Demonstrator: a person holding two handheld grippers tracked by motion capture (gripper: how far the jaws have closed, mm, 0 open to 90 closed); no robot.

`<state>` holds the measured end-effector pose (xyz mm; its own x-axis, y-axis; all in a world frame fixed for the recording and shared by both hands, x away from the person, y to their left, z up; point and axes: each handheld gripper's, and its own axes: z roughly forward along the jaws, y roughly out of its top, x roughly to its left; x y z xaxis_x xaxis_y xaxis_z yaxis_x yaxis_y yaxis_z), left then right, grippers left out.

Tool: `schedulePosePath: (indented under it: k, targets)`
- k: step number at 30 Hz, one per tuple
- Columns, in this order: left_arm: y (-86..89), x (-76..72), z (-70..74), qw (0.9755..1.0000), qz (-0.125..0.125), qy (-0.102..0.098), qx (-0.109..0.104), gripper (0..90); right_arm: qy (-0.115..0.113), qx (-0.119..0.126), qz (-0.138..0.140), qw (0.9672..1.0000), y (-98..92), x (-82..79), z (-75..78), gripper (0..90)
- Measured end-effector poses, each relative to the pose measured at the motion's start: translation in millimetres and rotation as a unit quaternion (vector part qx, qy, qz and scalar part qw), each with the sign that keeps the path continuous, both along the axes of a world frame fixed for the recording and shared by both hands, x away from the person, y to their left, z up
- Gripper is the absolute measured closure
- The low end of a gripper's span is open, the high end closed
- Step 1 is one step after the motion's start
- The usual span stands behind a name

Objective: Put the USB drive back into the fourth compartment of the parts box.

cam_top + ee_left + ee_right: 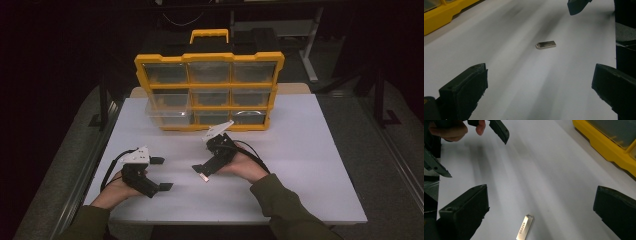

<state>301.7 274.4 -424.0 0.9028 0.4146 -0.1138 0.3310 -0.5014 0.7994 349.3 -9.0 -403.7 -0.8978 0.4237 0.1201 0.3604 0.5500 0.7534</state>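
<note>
A small silver USB stick (204, 177) lies flat on the white table (300, 165). My right gripper (202, 172) is open just over it. In the right gripper view the stick (524, 227) lies low between the wide-apart jaws of that gripper (541, 202), apart from both. My left gripper (160, 174) is open to the left of it and points at it. In the left gripper view the stick (546, 45) lies some way beyond that gripper (541, 80), which holds nothing.
A yellow drawer organiser (210, 90) with a handle stands at the back of the table; its lower-left clear drawer (167, 114) is pulled out. Its yellow frame also edges the left gripper view (446, 15) and the right gripper view (604, 145).
</note>
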Motion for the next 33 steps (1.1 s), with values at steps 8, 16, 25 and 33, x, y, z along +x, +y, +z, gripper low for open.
schedulePosePath:
  k: [8,16,25,33]
  targets:
    - [-0.1,-1.1,-1.1,1.0,-0.002,-0.001,0.0,0.0,-0.001,-0.006,0.001,1.0,0.9,-1.2,-3.2,0.0]
    - [-1.0,-1.7,-1.7,1.0,-0.002,-0.001,0.0,0.0,-0.002,-0.021,0.004,0.9998,1.6,-2.9,-10.5,0.0]
    - [-0.4,-2.0,-1.9,1.0,-0.002,-0.002,0.0,0.0,0.003,-0.028,0.01,0.9996,2.5,-4.6,-15.8,0.0]
    - [-0.8,-2.5,-2.2,1.0,-0.003,-0.003,0.001,0.0,0.005,-0.035,0.013,0.9993,3.8,-5.9,-20.1,0.0]
